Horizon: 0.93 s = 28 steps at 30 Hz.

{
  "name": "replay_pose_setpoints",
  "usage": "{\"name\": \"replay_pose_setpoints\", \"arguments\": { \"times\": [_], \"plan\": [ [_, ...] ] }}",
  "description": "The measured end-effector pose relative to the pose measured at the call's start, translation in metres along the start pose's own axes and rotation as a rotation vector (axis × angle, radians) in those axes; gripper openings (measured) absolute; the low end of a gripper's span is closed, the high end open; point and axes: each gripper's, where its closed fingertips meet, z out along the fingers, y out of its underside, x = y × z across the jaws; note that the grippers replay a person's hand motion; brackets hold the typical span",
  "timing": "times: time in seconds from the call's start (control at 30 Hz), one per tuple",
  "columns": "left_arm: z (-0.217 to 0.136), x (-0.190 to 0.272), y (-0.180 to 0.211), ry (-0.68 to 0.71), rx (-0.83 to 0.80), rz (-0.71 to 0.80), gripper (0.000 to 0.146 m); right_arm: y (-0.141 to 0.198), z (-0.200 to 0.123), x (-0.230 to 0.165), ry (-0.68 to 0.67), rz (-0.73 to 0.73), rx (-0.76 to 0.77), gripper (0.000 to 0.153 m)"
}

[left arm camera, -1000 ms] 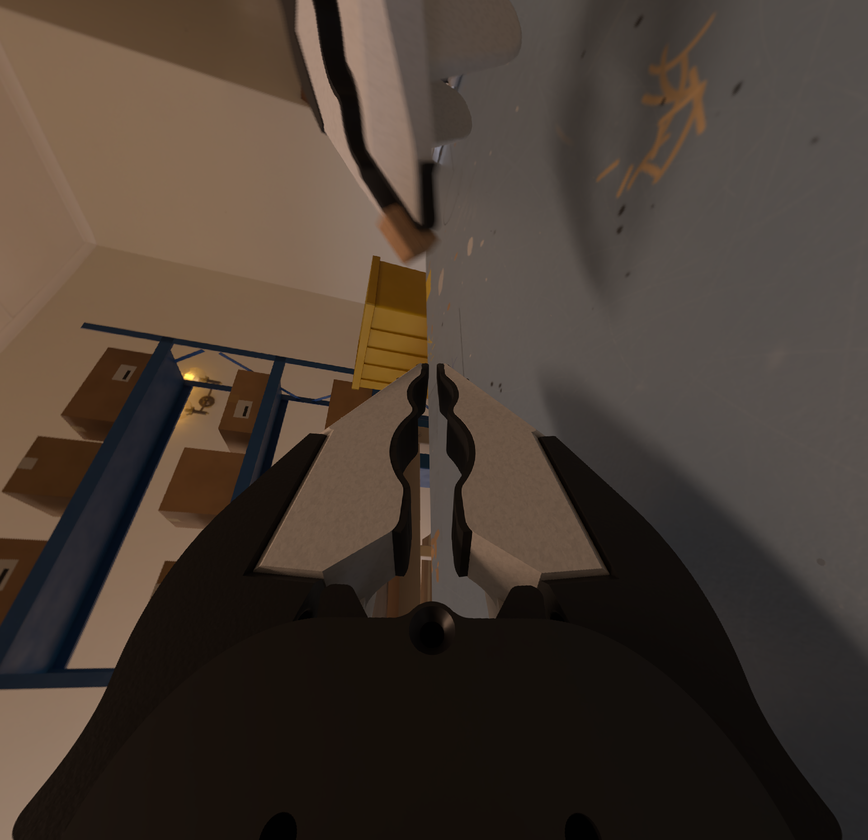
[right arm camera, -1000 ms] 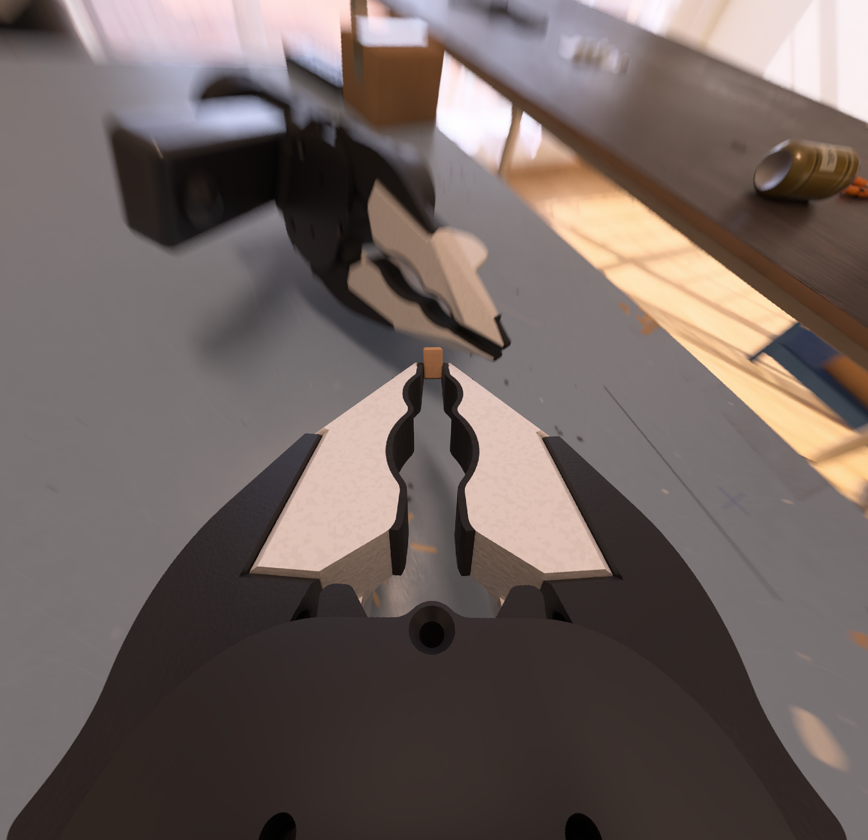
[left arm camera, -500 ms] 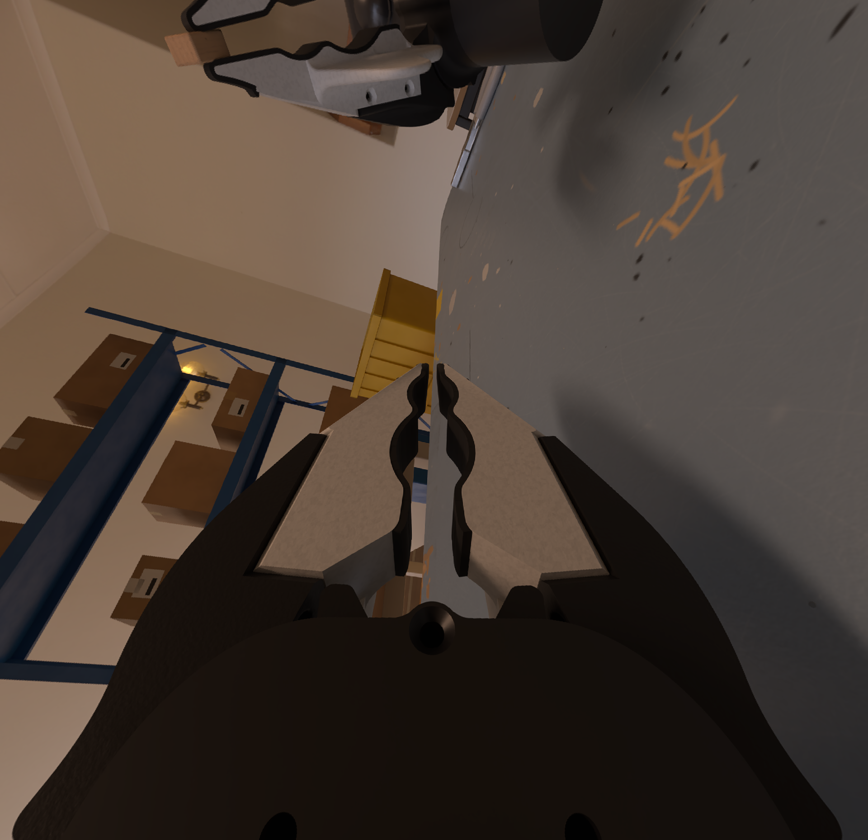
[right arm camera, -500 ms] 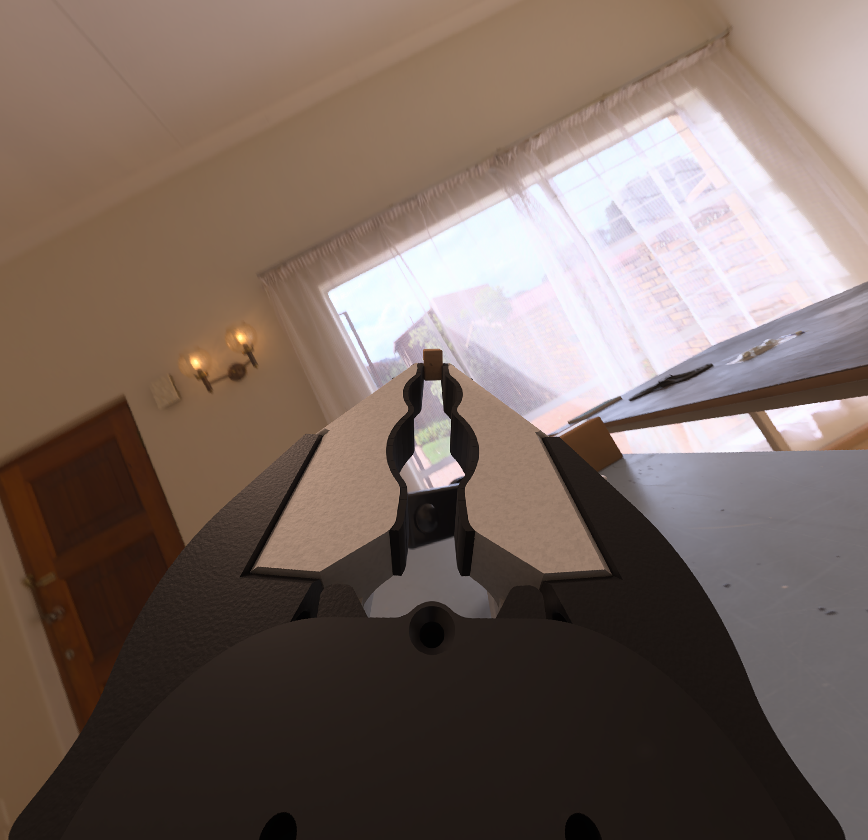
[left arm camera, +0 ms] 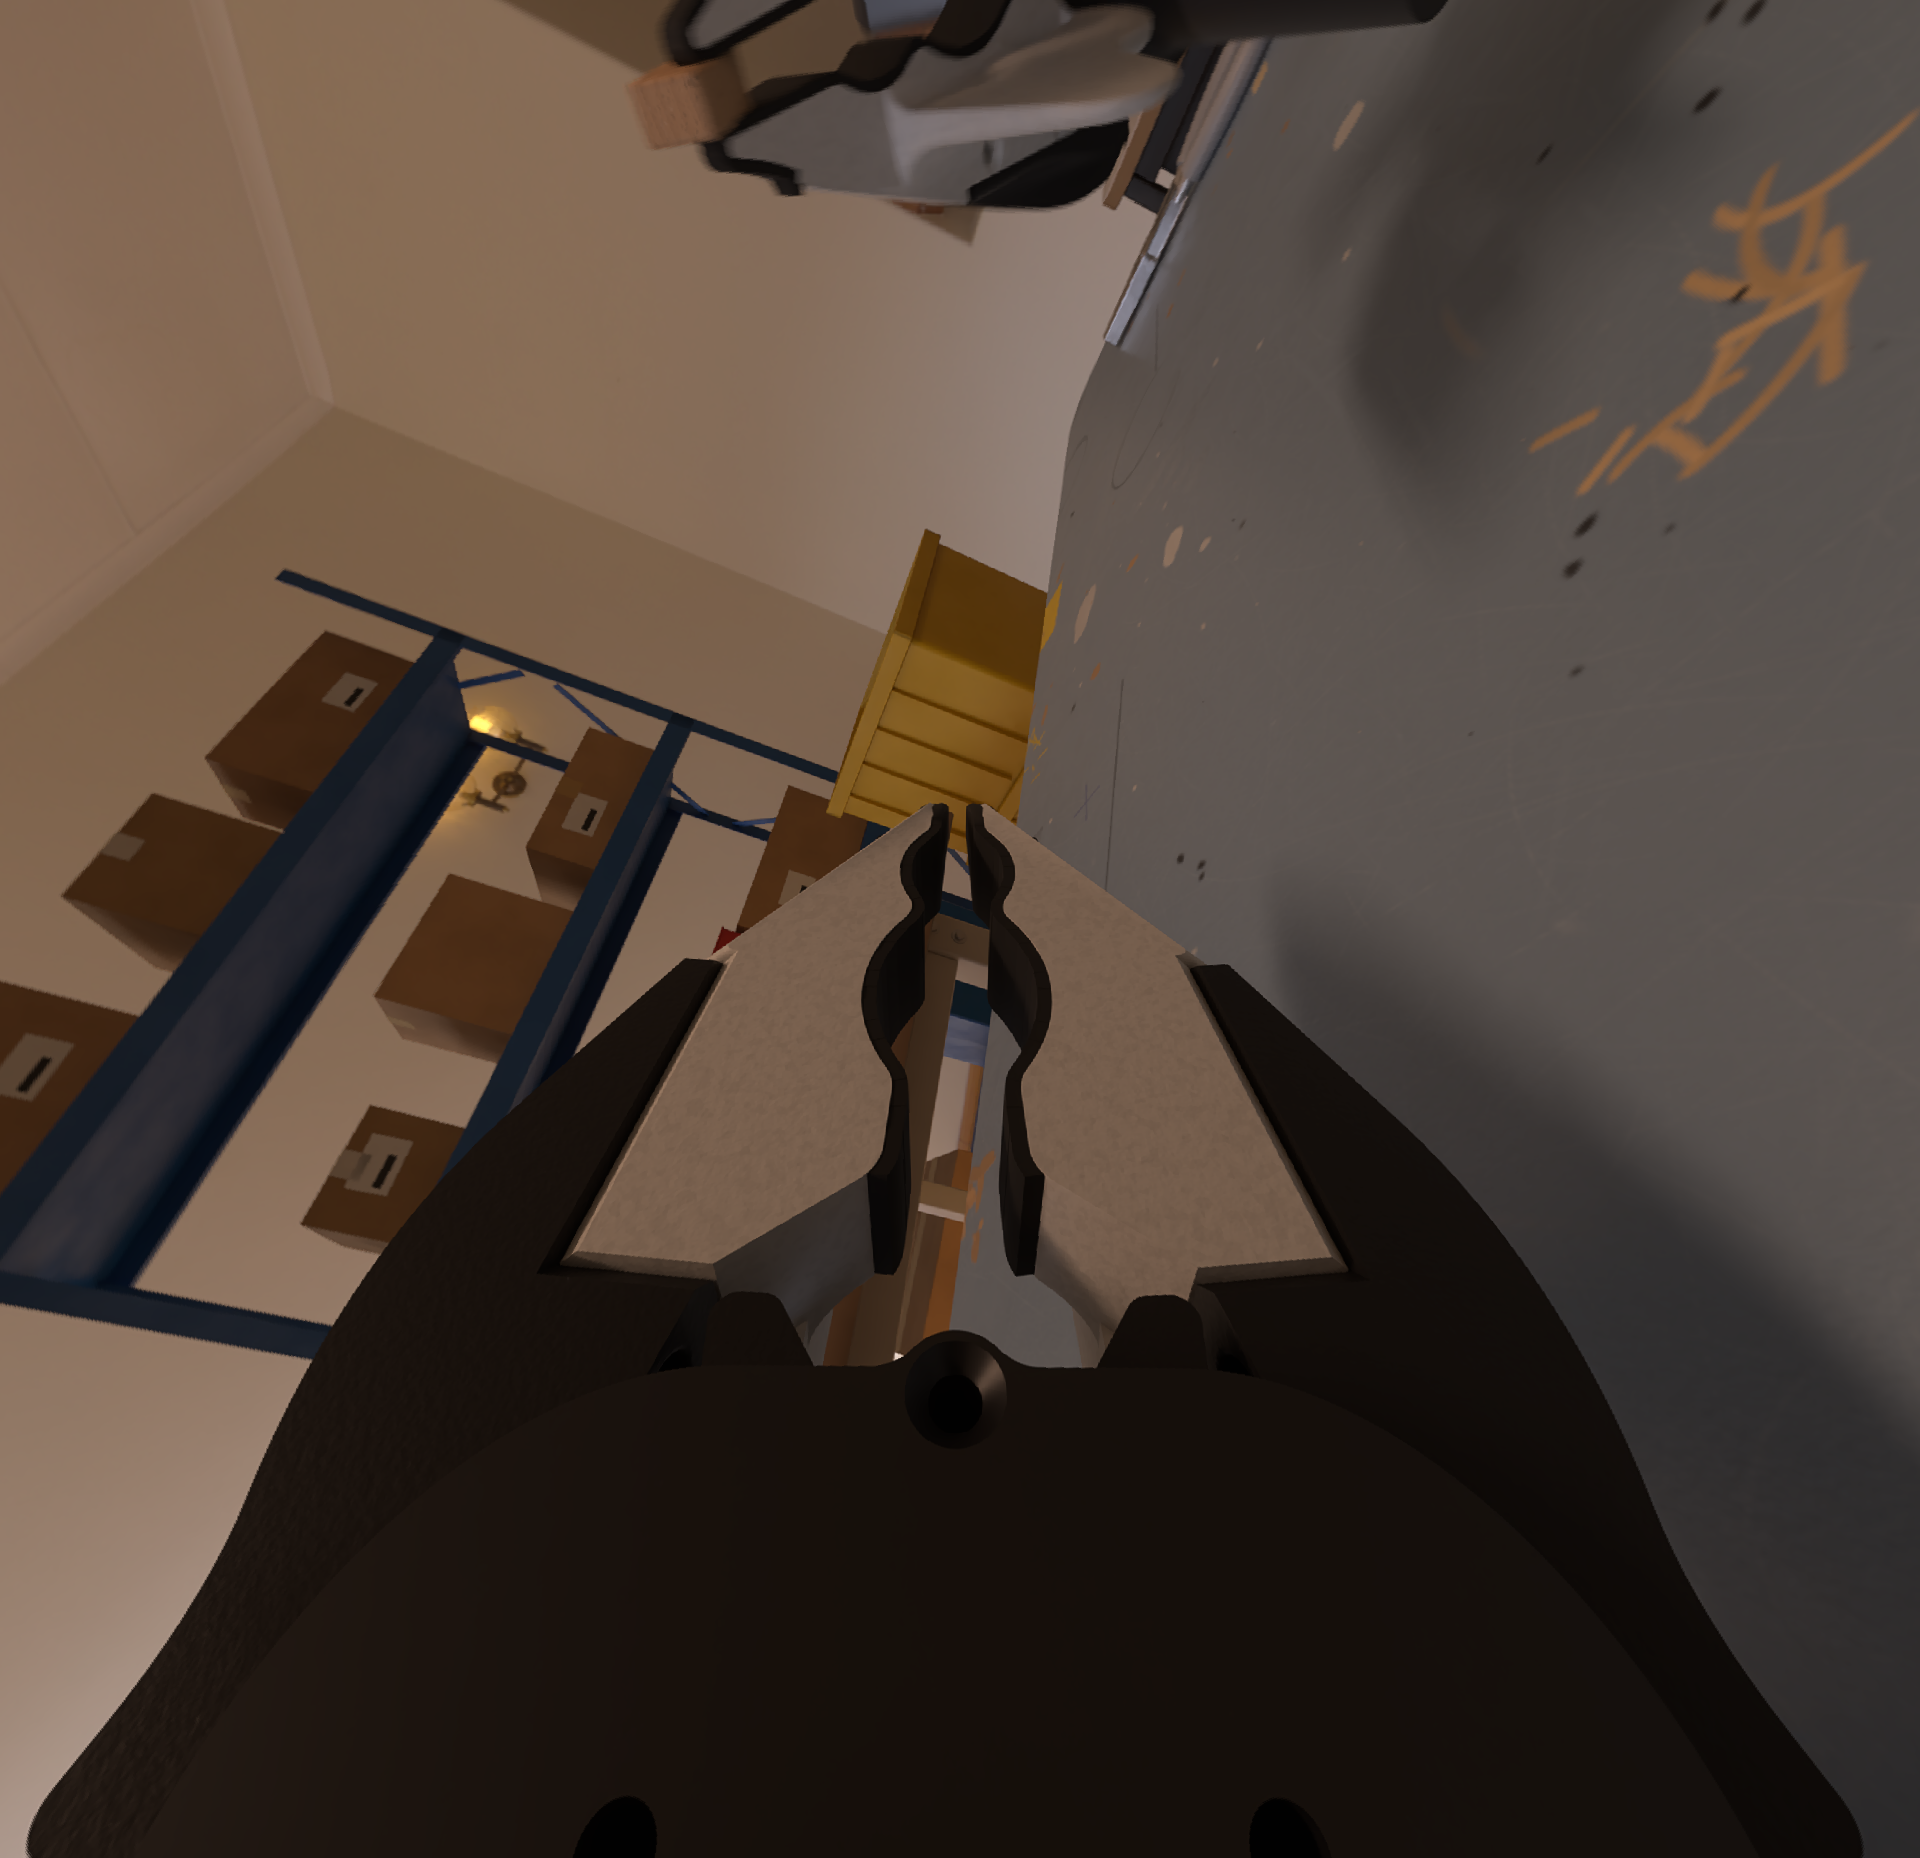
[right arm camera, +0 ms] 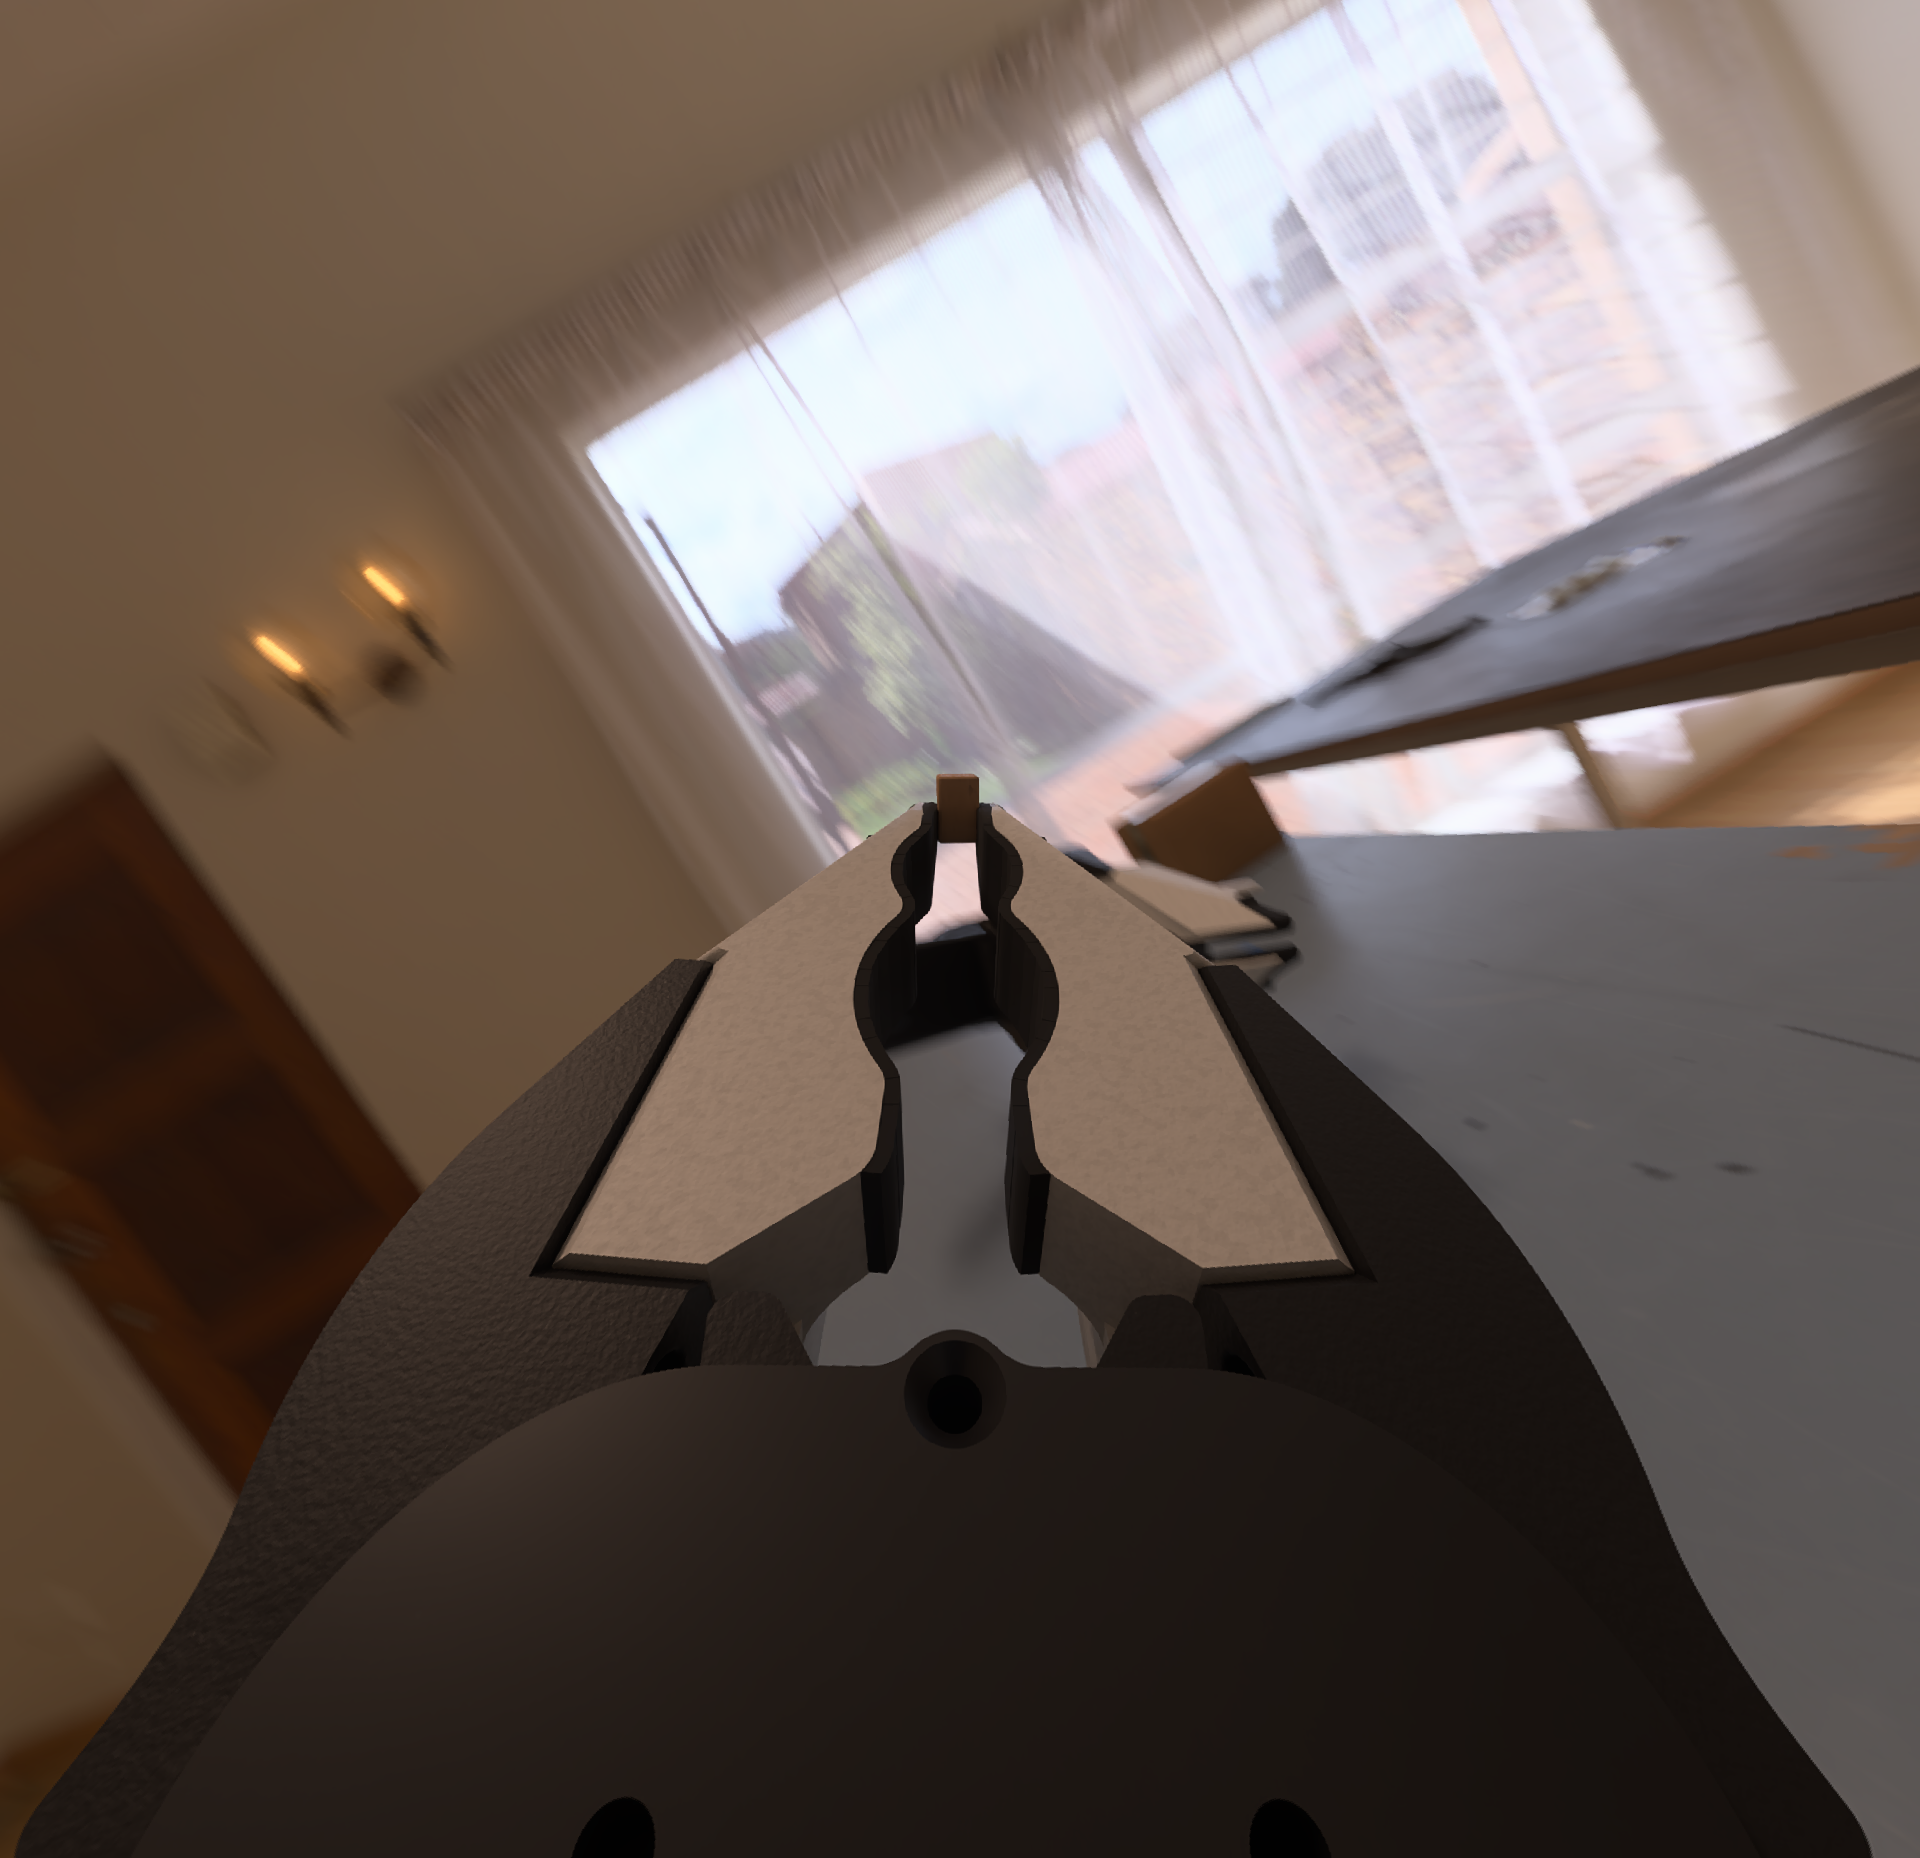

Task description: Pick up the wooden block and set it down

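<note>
The small wooden block (right arm camera: 956, 806) is pinched between the tips of my right gripper (right arm camera: 956, 826), which is shut on it and holds it up in the air above the grey table (right arm camera: 1558, 1133). In the left wrist view the right gripper (left arm camera: 717, 104) hangs at the top with the block (left arm camera: 675, 109) sticking out of its tips, well off the table (left arm camera: 1507, 925). My left gripper (left arm camera: 956, 819) is shut and empty, lying close to the table surface. Part of the left gripper (right arm camera: 1184, 899) shows behind the right fingers.
A yellow crate (left arm camera: 956, 707) stands on the table's far end. Blue shelving (left arm camera: 312, 873) with cardboard boxes stands beyond. In the right wrist view a cardboard box (right arm camera: 1210, 821) sits at the table's far edge, with a long dark bench (right arm camera: 1662, 645) by the window.
The right gripper lifted the block off the table and swung upward. It is still moving, now tilting back down, with the right view blurred. The left gripper barely moved.
</note>
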Motion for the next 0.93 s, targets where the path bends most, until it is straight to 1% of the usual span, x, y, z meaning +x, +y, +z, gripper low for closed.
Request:
{"name": "replay_pose_setpoints", "arguments": {
  "times": [0.03, 0.07, 0.1, 0.17, 0.23, 0.27, 0.33, 0.43, 0.5, 0.63, 0.8, 0.93],
  "plan": [
    [0.000, -0.001, 0.001, -0.004, -0.002, -0.013, 0.003, 0.010, 0.004, 0.001, 0.053, -0.081, -0.051, 0.007],
    [0.000, -0.002, 0.002, -0.004, -0.002, -0.017, 0.003, 0.025, 0.006, 0.002, 0.067, -0.083, -0.173, 0.007],
    [0.000, 0.000, 0.002, 0.003, 0.003, -0.014, 0.003, 0.041, 0.007, 0.005, 0.093, -0.130, -0.307, 0.007],
    [-0.001, 0.006, -0.003, 0.037, 0.031, 0.017, 0.003, 0.075, 0.002, 0.015, 0.179, -0.287, -0.606, 0.007],
    [-0.001, 0.014, -0.009, 0.069, 0.053, 0.069, 0.003, 0.104, -0.006, 0.023, 0.234, -0.430, -0.861, 0.007],
    [-0.001, 0.018, -0.011, 0.079, 0.057, 0.096, 0.003, 0.115, -0.010, 0.026, 0.245, -0.471, -0.954, 0.007],
    [-0.001, 0.023, -0.013, 0.095, 0.061, 0.144, 0.003, 0.132, -0.014, 0.027, 0.238, -0.506, -1.084, 0.007],
    [-0.001, 0.026, -0.015, 0.105, 0.063, 0.175, 0.003, 0.142, -0.022, 0.032, 0.256, -0.532, -1.188, 0.007],
    [-0.001, 0.027, -0.015, 0.108, 0.064, 0.175, 0.003, 0.145, -0.026, 0.035, 0.275, -0.553, -1.227, 0.007],
    [-0.001, 0.029, -0.014, 0.119, 0.062, 0.179, 0.003, 0.148, -0.027, 0.035, 0.275, -0.592, -1.262, 0.007],
    [-0.001, 0.031, -0.013, 0.131, 0.061, 0.181, 0.003, 0.157, -0.030, 0.039, 0.292, -0.645, -1.342, 0.007],
    [-0.001, 0.032, -0.013, 0.138, 0.060, 0.178, 0.003, 0.158, -0.028, 0.038, 0.282, -0.675, -1.348, 0.007]
  ]
}}
